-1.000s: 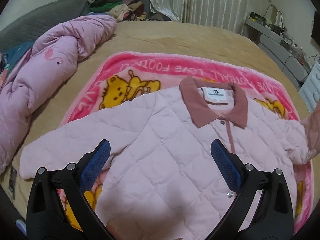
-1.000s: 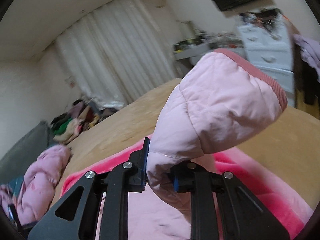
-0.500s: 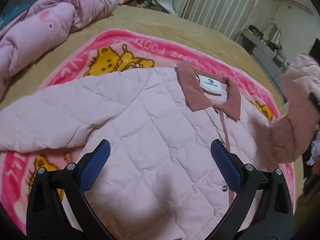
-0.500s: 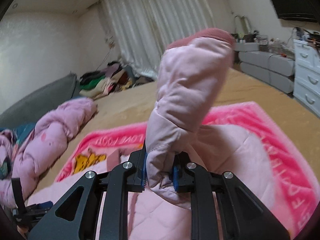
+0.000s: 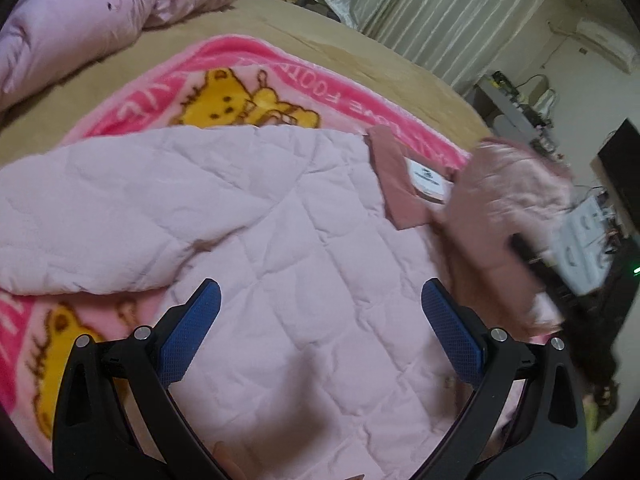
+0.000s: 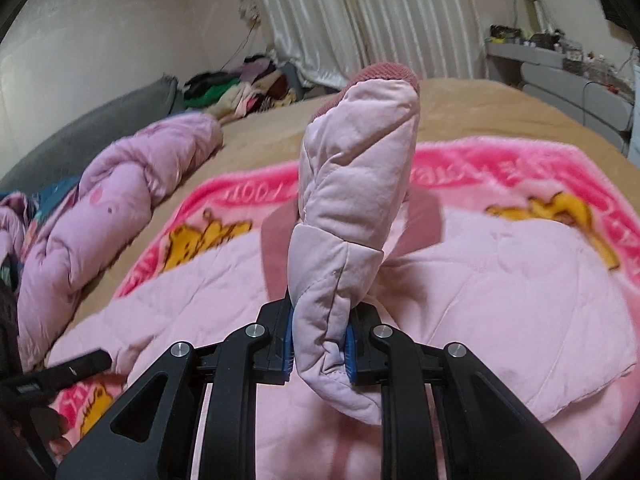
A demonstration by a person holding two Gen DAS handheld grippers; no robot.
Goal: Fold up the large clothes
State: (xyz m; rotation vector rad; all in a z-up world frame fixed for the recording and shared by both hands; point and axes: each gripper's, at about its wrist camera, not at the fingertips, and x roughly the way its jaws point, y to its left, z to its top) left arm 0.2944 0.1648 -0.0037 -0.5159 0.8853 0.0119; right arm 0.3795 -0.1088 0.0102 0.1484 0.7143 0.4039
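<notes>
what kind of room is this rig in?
Most likely a lived-in bedroom. A wide bed with a tan cover fills the view, a rumpled pink duvet lies along one side, loose clothes are piled at the far end, and curtains cover the wall.

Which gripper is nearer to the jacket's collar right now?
Right. The right gripper, shut on the sleeve, hangs just short of the collar; the left gripper hovers open over the jacket's lower body.

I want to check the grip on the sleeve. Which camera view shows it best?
The right wrist view. There the sleeve stands sharp in the middle of the picture, and the right gripper is shut on it near the cuff. In the left wrist view the sleeve is a blur at the right edge, with the grip hidden.
</notes>
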